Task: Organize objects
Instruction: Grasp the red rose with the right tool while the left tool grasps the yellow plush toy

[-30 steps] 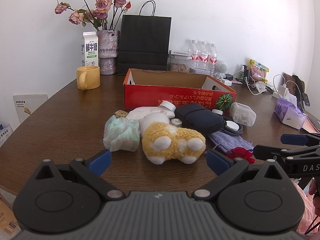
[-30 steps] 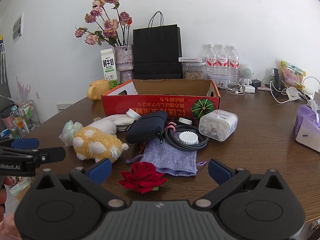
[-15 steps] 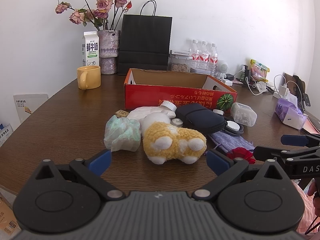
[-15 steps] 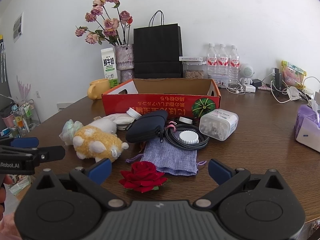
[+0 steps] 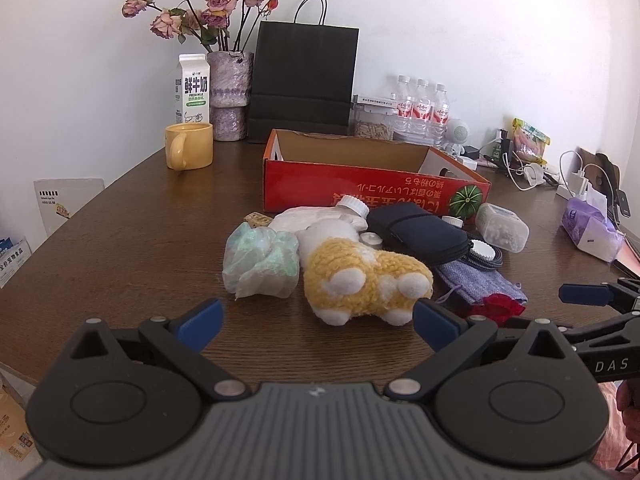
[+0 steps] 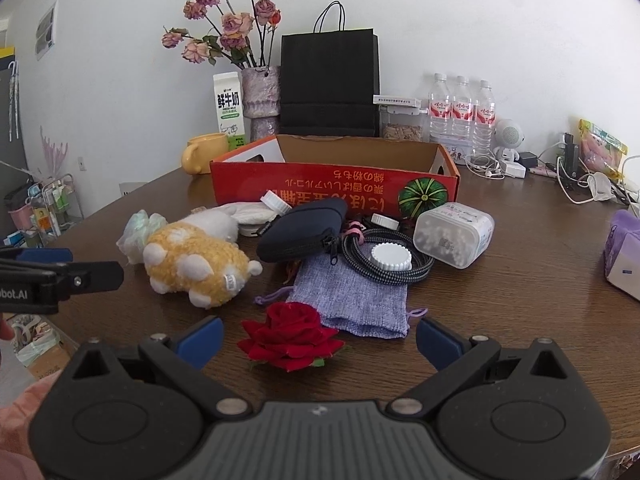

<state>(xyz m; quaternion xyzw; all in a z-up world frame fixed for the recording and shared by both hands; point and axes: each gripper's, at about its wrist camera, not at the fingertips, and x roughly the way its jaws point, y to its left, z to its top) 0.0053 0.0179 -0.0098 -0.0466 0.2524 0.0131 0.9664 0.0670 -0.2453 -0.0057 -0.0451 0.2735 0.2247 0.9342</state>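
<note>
Low over the dark brown wooden table [image 5: 120,248], the left gripper [image 5: 316,318] hangs with its blue-tipped fingers spread wide and nothing between them, and the right gripper [image 6: 319,338] is likewise wide open and empty. Everything groups around the open red cardboard box [image 6: 336,188], which stands with its printed side facing the cameras. Right against its front wall lie a crushed white plastic bottle with a screw cap [image 5: 320,216], a black zipped fabric pouch [image 6: 302,230] and a clear tub of cotton swabs [image 6: 454,234]. Nearer the grippers than these, a yellow-and-white plush toy [image 5: 360,280] lies on its side, touching a crumpled pale green bag [image 5: 260,264]. A coiled black braided cable [image 6: 388,260] with a white round cap on it rests against a lilac woven drawstring pouch [image 6: 352,300], and a red fabric rose [image 6: 290,336] lies farthest from the box, just before the right gripper.
</note>
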